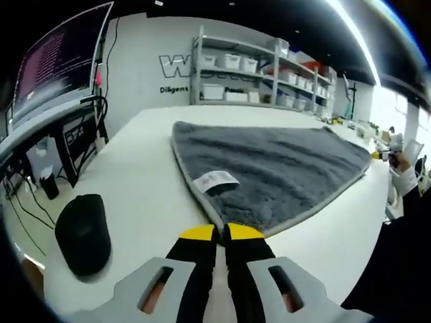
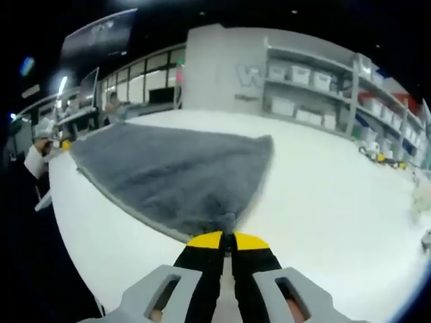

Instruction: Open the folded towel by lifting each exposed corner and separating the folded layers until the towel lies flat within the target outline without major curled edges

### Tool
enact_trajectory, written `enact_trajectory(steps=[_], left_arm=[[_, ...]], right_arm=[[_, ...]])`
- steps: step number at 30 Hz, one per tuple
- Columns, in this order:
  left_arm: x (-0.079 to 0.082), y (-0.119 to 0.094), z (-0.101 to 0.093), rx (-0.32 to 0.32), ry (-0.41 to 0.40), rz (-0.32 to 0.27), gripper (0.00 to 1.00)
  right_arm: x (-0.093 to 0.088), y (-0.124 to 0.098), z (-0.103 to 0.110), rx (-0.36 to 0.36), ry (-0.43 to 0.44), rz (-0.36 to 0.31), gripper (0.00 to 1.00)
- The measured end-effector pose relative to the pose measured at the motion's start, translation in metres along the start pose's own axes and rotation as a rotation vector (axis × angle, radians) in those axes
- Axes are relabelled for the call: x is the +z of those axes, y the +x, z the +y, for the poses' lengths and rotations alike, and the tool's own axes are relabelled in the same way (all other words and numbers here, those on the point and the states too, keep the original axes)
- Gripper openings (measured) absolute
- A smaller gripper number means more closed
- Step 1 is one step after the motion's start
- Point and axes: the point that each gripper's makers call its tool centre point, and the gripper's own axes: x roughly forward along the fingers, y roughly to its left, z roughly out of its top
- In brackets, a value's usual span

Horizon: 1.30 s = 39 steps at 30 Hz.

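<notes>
in the left gripper view, a black rounded object [image 1: 83, 233] lies on the white surface [image 1: 145, 168] at the far left, well apart from the towel. behind it a desk carries a dark monitor [image 1: 59, 62] with lines of text, cables hanging below. the grey towel [image 1: 276, 165] lies spread across the middle of the surface, plush and fuzzy, with a paler stitched hem and a white label [image 1: 215, 181] near its close corner. the left tool [image 1: 221, 232], black with yellow tips, has its jaws pressed together, pinching that near corner of the towel. further right, a shelf rack [image 1: 259, 70] with pale bins stands against a grey wall with dark lettering.

in the right gripper view, a gloved hand [image 2: 39, 159] shows at the far left past the surface's edge. the towel [image 2: 172, 171] stretches from there to the centre, narrowing to a corner at the right tool [image 2: 226, 239], whose yellow-tipped jaws are closed on that corner. to the right the white surface [image 2: 323, 195] is smooth and matte, and shelving [image 2: 316, 91] with bins lines the wall beyond.
</notes>
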Motion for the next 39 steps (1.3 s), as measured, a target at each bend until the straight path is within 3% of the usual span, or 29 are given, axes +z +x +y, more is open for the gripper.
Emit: enact_trajectory(steps=[14, 28, 39], left_arm=[[-0.003, -0.006, 0.000, 0.015, 0.028, 0.036, 0.04], [-0.010, -0.028, -0.003, -0.007, 0.090, 0.118, 0.04], [0.001, -0.046, -0.011, -0.019, 0.124, 0.108, 0.04]], right_arm=[[-0.005, -0.015, -0.001, 0.021, 0.017, 0.023, 0.00], [-0.009, -0.027, 0.001, 0.046, -0.017, 0.046, 0.00], [-0.003, -0.050, 0.002, 0.058, -0.045, 0.022, 0.00]])
